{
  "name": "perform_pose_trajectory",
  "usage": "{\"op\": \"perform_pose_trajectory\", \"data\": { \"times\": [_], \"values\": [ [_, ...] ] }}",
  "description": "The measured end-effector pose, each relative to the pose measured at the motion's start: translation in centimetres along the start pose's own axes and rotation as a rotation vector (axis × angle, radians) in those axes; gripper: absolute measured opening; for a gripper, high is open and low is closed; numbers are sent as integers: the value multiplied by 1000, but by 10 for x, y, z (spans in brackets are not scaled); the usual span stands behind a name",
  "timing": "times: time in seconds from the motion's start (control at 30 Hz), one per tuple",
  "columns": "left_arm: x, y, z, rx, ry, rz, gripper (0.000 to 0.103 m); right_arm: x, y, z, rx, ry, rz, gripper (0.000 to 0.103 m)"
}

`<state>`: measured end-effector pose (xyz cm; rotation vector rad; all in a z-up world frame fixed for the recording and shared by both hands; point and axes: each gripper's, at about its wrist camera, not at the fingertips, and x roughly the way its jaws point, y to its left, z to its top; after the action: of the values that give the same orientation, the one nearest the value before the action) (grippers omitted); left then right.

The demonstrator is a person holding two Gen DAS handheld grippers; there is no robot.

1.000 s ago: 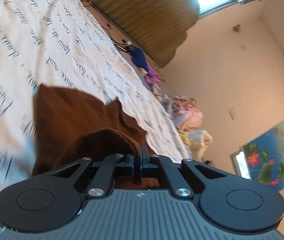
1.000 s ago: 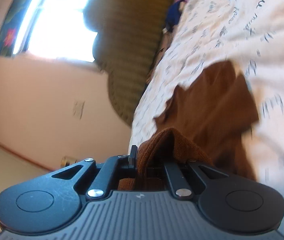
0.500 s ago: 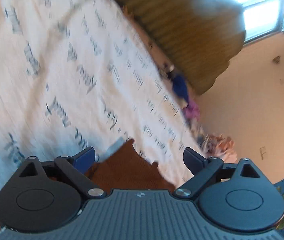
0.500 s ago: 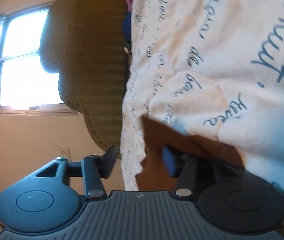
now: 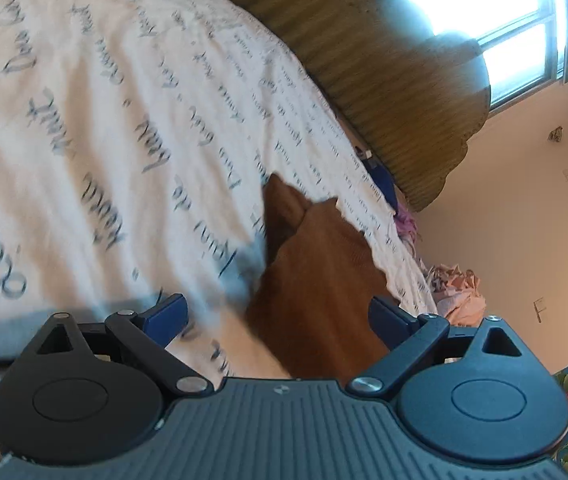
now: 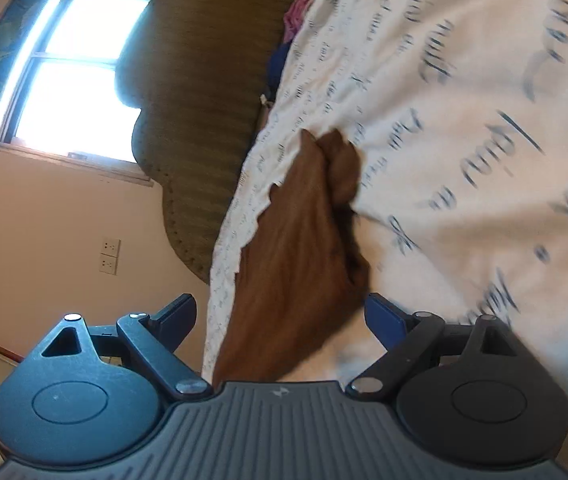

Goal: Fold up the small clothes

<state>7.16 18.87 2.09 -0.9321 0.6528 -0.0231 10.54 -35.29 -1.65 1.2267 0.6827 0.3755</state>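
A small brown garment (image 5: 316,280) lies folded on the white bed sheet with dark script (image 5: 84,120), near the bed's edge. It also shows in the right wrist view (image 6: 296,260). My left gripper (image 5: 278,316) is open and empty, just short of the garment's near end. My right gripper (image 6: 280,316) is open and empty, also just short of the garment. The garment's near edge is hidden behind each gripper body.
An olive ribbed headboard (image 5: 384,80) stands at the bed's far end under a bright window (image 6: 72,72). A pile of coloured clothes (image 5: 456,292) lies beyond the bed's edge. A wall socket (image 6: 109,256) is on the beige wall.
Both grippers were shut on the brown garment a second ago. They have let go, opened wide and drawn back, and the garment now lies flat on the sheet.
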Motion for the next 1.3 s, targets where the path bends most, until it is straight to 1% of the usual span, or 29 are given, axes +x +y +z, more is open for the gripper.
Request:
{"op": "perform_pose_trajectory", "data": {
  "times": [0.03, 0.1, 0.13, 0.2, 0.27, 0.33, 0.4, 0.43, 0.47, 0.5, 0.53, 0.57, 0.63, 0.67, 0.73, 0.8, 0.87, 0.97, 1.03, 1.13, 1.2, 1.27, 1.3],
  "values": [
    [3, 2, -7, 6, 12, -1, 93, -1, -4, -8, -1, 1, 3, 91],
    [7, 0, -16, 45, -9, -21, 94, 0, -4, -15, -2, -8, 14, 91],
    [11, -1, -16, 41, -6, -32, 94, 3, -2, -15, -3, -8, 16, 91],
    [25, -4, -13, 19, -4, -59, 96, 18, 3, -12, -16, -3, 19, 92],
    [40, -10, -10, 9, -2, -52, 96, 36, 7, -8, -26, -3, -3, 91],
    [52, -18, -7, 23, 5, -68, 94, 55, 12, -3, -26, -35, -24, 91],
    [66, -24, -5, 33, 11, -30, 91, 70, 14, 3, -23, -59, -49, 90],
    [70, -26, -5, 45, 5, -17, 87, 78, 15, 6, -26, -72, -60, 89],
    [74, -29, -3, 57, -1, -1, 82, 84, 17, 8, -35, -81, -69, 79],
    [76, -32, -2, 62, 3, 12, 51, 90, 18, 10, -47, -75, -85, 40],
    [81, -33, 1, 69, 24, 32, 7, 96, 18, 11, -46, -61, -99, 13],
    [87, -34, 3, 72, 53, 64, 9, 101, 15, 11, -40, -49, -102, 8],
    [90, -39, 5, 97, 54, 85, 8, 103, 14, 10, -52, -56, -99, 8],
    [87, -45, 6, 119, 43, 81, 8, 102, 16, 10, -58, -52, -89, 8],
    [75, -58, 9, 150, 27, 54, 8, 96, 25, 11, -66, -59, -67, 8],
    [56, -70, 12, 161, 25, 3, 8, 87, 38, 11, -89, -59, -40, 7],
    [36, -79, 12, 172, 38, -25, 8, 75, 51, 8, -123, -48, -17, 7],
    [0, -78, 4, 165, 69, -59, 8, 47, 62, -8, -152, -21, 24, 7],
    [-26, -63, -8, 156, 100, -66, 8, 22, 60, -25, -154, 2, 36, 7],
    [-60, -23, -32, 129, 174, -9, 8, -17, 41, -53, -112, 38, 19, 7],
    [-70, 7, -49, 108, 229, 53, 10, -42, 22, -76, -83, 68, -16, 8],
    [-70, 35, -62, 88, 263, 113, 14, -54, 6, -97, -64, 105, -79, 10],
    [-73, 44, -64, 74, 256, 92, 20, -57, -1, -105, -55, 123, -116, 11]
  ]
}}
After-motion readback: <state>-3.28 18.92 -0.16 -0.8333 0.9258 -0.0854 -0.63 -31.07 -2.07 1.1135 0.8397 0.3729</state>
